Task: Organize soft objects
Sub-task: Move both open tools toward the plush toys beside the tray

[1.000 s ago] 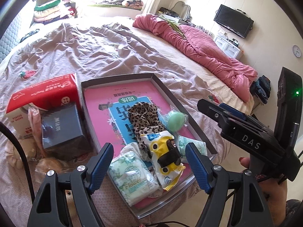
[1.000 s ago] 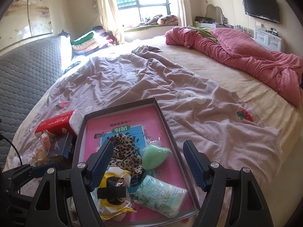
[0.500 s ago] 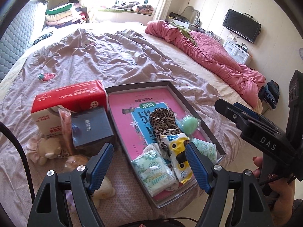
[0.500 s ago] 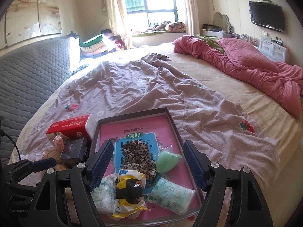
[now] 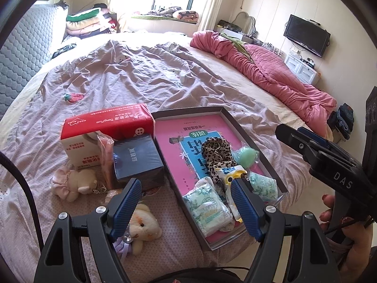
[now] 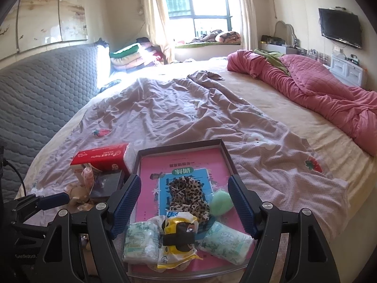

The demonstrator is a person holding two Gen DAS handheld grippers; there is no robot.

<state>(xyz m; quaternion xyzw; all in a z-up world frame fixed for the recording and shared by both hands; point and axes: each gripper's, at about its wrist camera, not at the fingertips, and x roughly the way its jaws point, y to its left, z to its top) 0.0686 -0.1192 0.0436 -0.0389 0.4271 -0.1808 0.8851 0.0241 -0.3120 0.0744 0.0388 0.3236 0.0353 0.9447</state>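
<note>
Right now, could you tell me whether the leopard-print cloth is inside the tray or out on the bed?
Inside. The leopard-print cloth lies bunched on the pink book within the tray walls.

A leopard-print cloth (image 6: 188, 197), mint-green sponge (image 6: 220, 204) and red tissue box (image 5: 107, 123) are seen on mauve bedding (image 6: 188, 118).
</note>
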